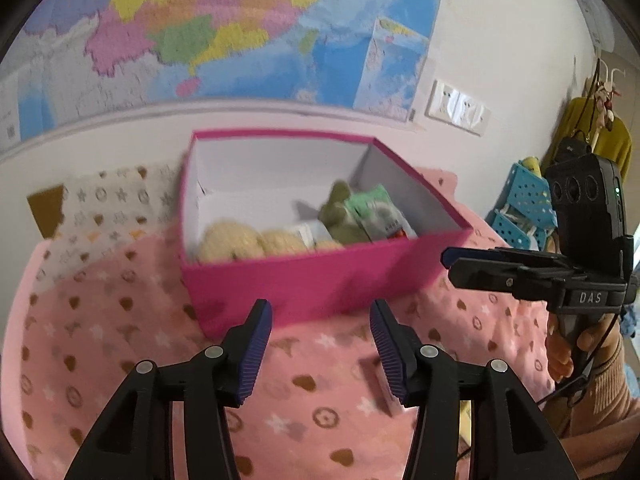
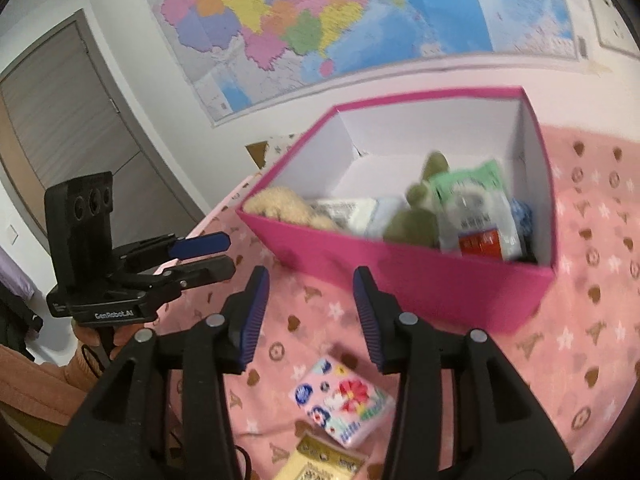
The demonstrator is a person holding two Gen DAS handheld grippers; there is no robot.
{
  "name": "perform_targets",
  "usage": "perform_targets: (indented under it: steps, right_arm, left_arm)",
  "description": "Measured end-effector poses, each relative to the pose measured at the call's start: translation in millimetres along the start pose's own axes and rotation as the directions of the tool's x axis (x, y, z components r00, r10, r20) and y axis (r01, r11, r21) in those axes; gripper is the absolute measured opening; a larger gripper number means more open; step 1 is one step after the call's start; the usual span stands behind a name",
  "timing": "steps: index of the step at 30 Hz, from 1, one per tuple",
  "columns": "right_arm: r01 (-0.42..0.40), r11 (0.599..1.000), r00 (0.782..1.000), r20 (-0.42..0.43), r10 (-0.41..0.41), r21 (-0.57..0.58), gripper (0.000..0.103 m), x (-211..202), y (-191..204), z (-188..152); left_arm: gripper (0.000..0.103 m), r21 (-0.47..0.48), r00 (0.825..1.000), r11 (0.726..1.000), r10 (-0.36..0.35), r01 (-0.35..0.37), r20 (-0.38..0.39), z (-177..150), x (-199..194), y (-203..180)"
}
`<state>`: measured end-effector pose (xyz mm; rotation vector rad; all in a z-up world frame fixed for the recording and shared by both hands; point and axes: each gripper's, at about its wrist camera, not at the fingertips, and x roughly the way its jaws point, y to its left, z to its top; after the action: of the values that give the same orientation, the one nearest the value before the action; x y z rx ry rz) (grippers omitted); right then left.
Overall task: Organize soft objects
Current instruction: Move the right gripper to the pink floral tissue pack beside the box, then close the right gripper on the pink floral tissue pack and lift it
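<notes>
A pink box (image 1: 320,280) (image 2: 420,276) stands on a pink patterned blanket (image 1: 120,340). Inside lie a beige plush (image 1: 236,240) (image 2: 280,204), a green plush (image 1: 340,216) (image 2: 420,212) and a green-and-white packet (image 1: 380,212) (image 2: 476,208). A small flowered tissue pack (image 2: 344,400) lies on the blanket just below my right gripper (image 2: 310,316); its edge shows in the left wrist view (image 1: 378,384). My left gripper (image 1: 320,348) is open and empty in front of the box. My right gripper is open and empty too.
A yellow card (image 2: 320,460) lies beside the tissue pack. A map (image 1: 240,20) hangs on the wall behind. A blue perforated rack (image 1: 524,208) and a yellow garment (image 1: 600,136) stand at the right. A door (image 2: 60,120) is at the left.
</notes>
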<state>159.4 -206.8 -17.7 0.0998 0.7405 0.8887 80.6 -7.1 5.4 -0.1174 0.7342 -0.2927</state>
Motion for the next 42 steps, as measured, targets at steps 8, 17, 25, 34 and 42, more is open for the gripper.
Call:
perform_targets:
  steps: [8,17,25,34,42]
  right_arm:
    - [0.021,0.995,0.999,-0.048,-0.016,0.098,0.046,-5.9,-18.1,-35.3]
    - [0.044,0.985,0.994,-0.101,-0.028,0.164,0.046,-3.3,-27.7,-65.0]
    - [0.056,0.98,0.99,-0.138,-0.029,0.193,0.046,6.5,-30.8,-77.0]
    - [0.051,0.981,0.987,-0.158,-0.02,0.19,0.046,15.3,-25.6,-84.8]
    - [0.086,0.981,0.987,-0.151,-0.06,0.173,0.041,15.7,-19.7,-86.2]
  left_arm:
    - [0.052,-0.028,0.994,0.997,-0.069,0.067,-0.083,-24.2,21.2,-11.3]
    - [0.052,-0.051,0.979,0.991,-0.132,0.126,-0.157,-43.9,38.2,-25.8]
    - [0.047,-0.049,0.956,0.981,-0.195,0.188,-0.22,-56.7,55.4,-39.5]
    - [0.033,-0.067,0.935,0.971,-0.241,0.231,-0.259,-63.7,65.5,-43.3]
    - [0.033,-0.083,0.934,0.968,-0.251,0.238,-0.253,-62.6,63.8,-44.7]
